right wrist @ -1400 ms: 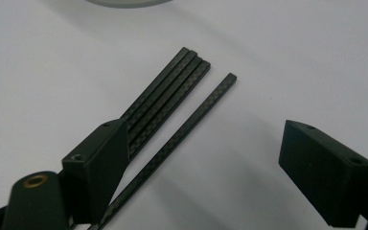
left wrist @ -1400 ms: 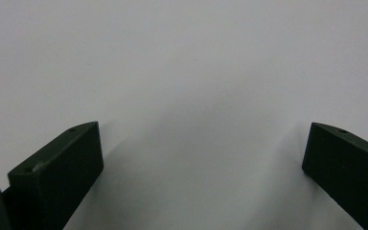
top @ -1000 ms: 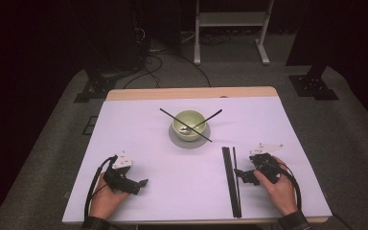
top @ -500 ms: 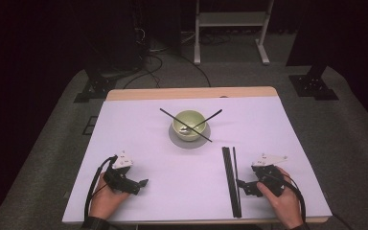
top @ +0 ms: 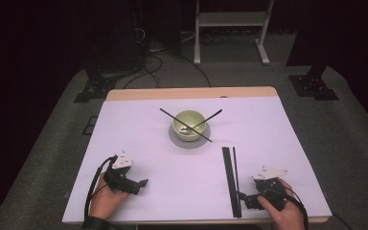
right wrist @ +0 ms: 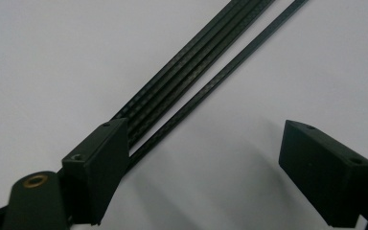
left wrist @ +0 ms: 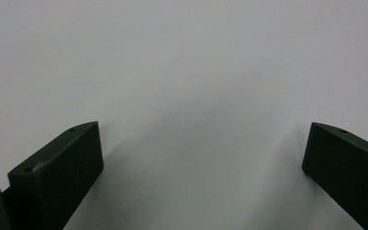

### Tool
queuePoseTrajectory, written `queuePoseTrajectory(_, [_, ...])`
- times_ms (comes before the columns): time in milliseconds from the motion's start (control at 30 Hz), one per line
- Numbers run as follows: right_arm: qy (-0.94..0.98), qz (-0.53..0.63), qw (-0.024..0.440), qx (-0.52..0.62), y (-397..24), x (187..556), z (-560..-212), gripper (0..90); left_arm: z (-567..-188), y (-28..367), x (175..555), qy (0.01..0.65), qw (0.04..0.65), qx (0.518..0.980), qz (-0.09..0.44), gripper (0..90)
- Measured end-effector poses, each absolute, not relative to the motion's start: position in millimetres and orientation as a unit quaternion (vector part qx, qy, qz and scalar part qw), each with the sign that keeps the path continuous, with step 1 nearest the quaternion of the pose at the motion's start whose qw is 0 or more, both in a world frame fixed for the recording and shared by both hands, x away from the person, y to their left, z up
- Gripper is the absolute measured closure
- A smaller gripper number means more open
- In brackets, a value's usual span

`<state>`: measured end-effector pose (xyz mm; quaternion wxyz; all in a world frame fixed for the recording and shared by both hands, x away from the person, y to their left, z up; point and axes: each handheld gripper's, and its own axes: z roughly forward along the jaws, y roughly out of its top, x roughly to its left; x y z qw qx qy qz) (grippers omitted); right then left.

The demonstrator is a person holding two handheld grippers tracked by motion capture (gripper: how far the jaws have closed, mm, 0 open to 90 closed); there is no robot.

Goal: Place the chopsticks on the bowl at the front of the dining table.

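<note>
A pale green bowl point(top: 189, 124) stands on a grey saucer point(top: 177, 140) at mid-table, with two black sticks point(top: 210, 118) crossed over it. Several black chopsticks point(top: 229, 177) point(right wrist: 196, 62) lie side by side toward the near right, running front to back. My right gripper point(top: 244, 197) point(right wrist: 205, 158) is open right beside their near end; its left jaw lies over the ends of the sticks, and nothing is gripped. My left gripper point(top: 142, 184) point(left wrist: 203, 158) is open over bare tabletop at the near left, held in a hand.
The white table point(top: 278, 134) ends in a wooden strip point(top: 191, 93) at the back. Beyond it are a dark floor with cables point(top: 153, 62) and a metal stand point(top: 230, 28). Black stand feet point(top: 313, 84) sit on the floor off the table's back right corner.
My right gripper has drawn back toward the near edge, alongside the chopsticks. The left gripper, bowl and sticks have stayed put.
</note>
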<state>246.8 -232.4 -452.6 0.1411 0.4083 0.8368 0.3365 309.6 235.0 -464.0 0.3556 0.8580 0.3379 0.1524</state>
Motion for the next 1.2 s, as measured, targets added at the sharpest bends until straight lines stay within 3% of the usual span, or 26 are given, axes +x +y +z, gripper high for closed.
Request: queuePoseTrajectory(1200, [0.847,0.308,0.159,0.404,-239.7,234.2,-456.3,11.9,-464.0,235.0,309.6,0.338,0.356,0.858,0.153,0.0])
